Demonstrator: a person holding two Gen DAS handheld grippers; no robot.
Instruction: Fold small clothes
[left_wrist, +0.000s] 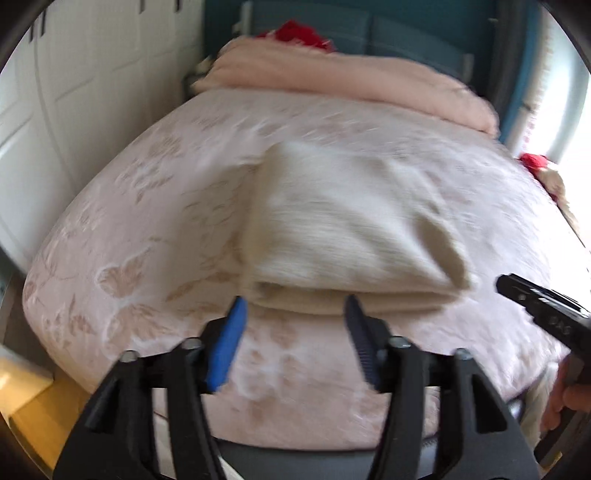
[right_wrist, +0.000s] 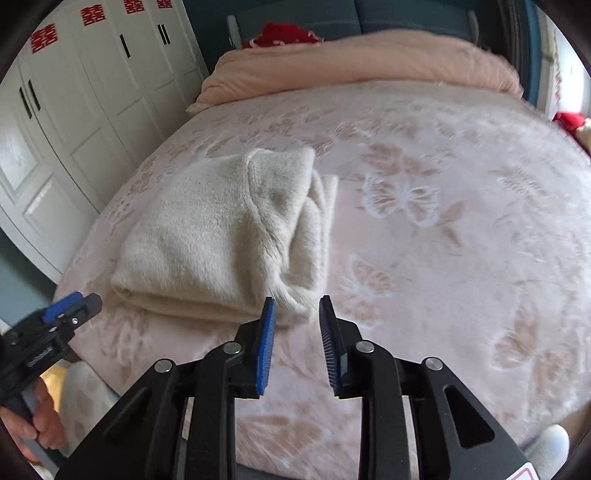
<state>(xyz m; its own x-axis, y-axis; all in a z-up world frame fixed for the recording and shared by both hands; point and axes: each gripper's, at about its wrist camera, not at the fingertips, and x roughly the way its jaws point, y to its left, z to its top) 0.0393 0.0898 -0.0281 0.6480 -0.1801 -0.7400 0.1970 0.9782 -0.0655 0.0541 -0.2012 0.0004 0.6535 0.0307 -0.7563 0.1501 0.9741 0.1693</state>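
Cream fuzzy garment (right_wrist: 221, 236), folded into a thick rectangle with a loose flap on its right, lies on the pink butterfly-pattern bedspread (right_wrist: 461, 221). Left gripper (left_wrist: 293, 308) and right gripper (right_wrist: 297, 308) both have jaws spread, empty, just short of its near edge.

bed cover: pale pink plush blanket (right_wrist: 424, 229) with a tan leaf and butterfly pattern, spread over the whole bed
far edge: rolled peach-pink quilt (right_wrist: 369, 62) lying across the bed's far end
behind the quilt: red frilled cushion (right_wrist: 284, 33) against the teal padded headboard (right_wrist: 388, 14)
left side: white panelled wardrobe doors (right_wrist: 92, 110) with black handles and red paper cut-outs (right_wrist: 92, 15)
right edge: small red fabric item (right_wrist: 569, 120), partly out of view
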